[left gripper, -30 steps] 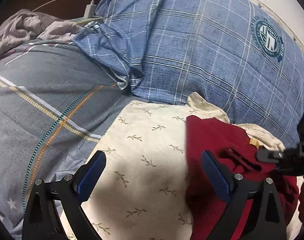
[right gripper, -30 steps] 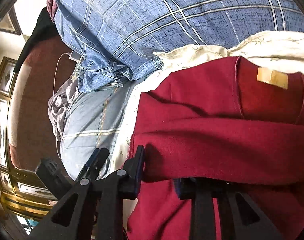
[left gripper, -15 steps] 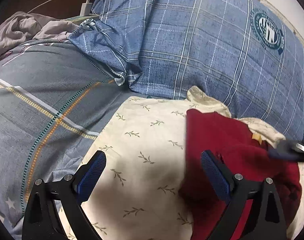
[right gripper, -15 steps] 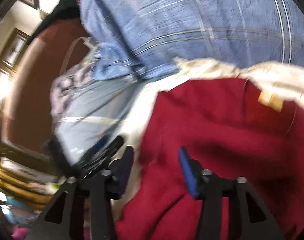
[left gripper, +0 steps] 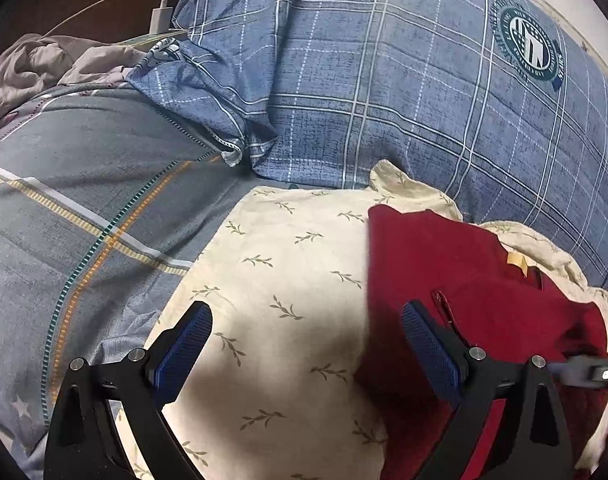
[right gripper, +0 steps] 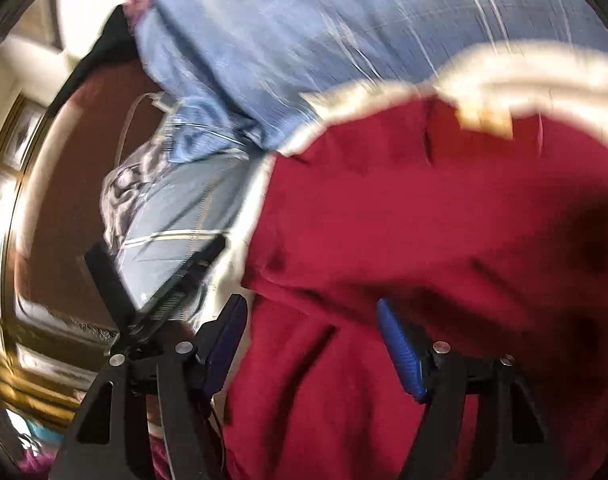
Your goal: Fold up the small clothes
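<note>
Blue plaid quilt (left gripper: pixel 384 80): behind the cream leaf-print cloth (left gripper: pixel 279 280). 
Red garment (left gripper: pixel 484 288): lying on the cream cloth's right part, tan label (left gripper: pixel 516 261) upward. 
Left gripper (left gripper: pixel 306 344): jaws wide, empty, above the cream cloth. 
Right gripper (right gripper: pixel 312 340): jaws just been opening, apart over the red garment, pads not pressing it.

Left wrist view is looking steeply down along its jaws, close above the bed, the cream leaf-print cloth (left gripper: pixel 287 280) filling the middle and the blue plaid pillow (left gripper: pixel 384 80) lying toward 12 o'clock. Right wrist view is facing down likewise, nearer and motion-blurred, the red garment (right gripper: pixel 424 240) filling 3 to 6 o'clock. Both are sharing the red garment, cream cloth and pillow.
</note>
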Available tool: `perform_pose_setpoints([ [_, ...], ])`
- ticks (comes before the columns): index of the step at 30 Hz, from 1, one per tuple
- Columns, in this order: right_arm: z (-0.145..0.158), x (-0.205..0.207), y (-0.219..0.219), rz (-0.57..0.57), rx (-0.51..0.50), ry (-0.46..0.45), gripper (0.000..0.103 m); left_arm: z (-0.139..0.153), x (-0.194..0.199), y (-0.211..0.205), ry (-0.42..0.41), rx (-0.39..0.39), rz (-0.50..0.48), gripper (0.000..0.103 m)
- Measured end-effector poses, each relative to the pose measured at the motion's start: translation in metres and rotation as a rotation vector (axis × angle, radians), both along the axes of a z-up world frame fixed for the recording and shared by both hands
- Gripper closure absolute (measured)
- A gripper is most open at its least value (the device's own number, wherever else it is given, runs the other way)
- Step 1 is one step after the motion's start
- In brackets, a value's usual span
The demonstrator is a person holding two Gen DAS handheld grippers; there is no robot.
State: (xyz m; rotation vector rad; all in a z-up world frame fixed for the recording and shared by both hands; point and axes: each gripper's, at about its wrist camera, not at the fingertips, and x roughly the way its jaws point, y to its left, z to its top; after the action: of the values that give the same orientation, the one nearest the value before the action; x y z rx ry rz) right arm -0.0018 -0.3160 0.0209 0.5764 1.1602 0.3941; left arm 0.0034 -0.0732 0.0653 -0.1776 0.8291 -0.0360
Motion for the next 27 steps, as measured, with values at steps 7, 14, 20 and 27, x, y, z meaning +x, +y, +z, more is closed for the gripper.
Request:
perform_pose_setpoints([
  [7, 0.029, 0.045, 0.005, -0.034, 0.098, -0.107, 0.036, 0.001, 0.001, 0.009, -0.006, -0.022, 0.031, 0.007],
  [14, 0.04, 0.081, -0.012, -0.153, 0.001, -0.14, 0.034, 0.0, 0.005, 0.011, 0.009, -0.027, 0.028, 0.007],
  [20, 0.031, 0.065, 0.023, -0.043, -0.271, -0.203, 0.034, -0.005, 0.006, 0.01, 0.029, -0.051, 0.023, 0.007],
  [27, -0.01, 0.099, 0.049, 0.003, -0.442, -0.157, 0.058, -0.006, 0.007, 0.0, 0.026, -0.005, 0.001, 0.007],
])
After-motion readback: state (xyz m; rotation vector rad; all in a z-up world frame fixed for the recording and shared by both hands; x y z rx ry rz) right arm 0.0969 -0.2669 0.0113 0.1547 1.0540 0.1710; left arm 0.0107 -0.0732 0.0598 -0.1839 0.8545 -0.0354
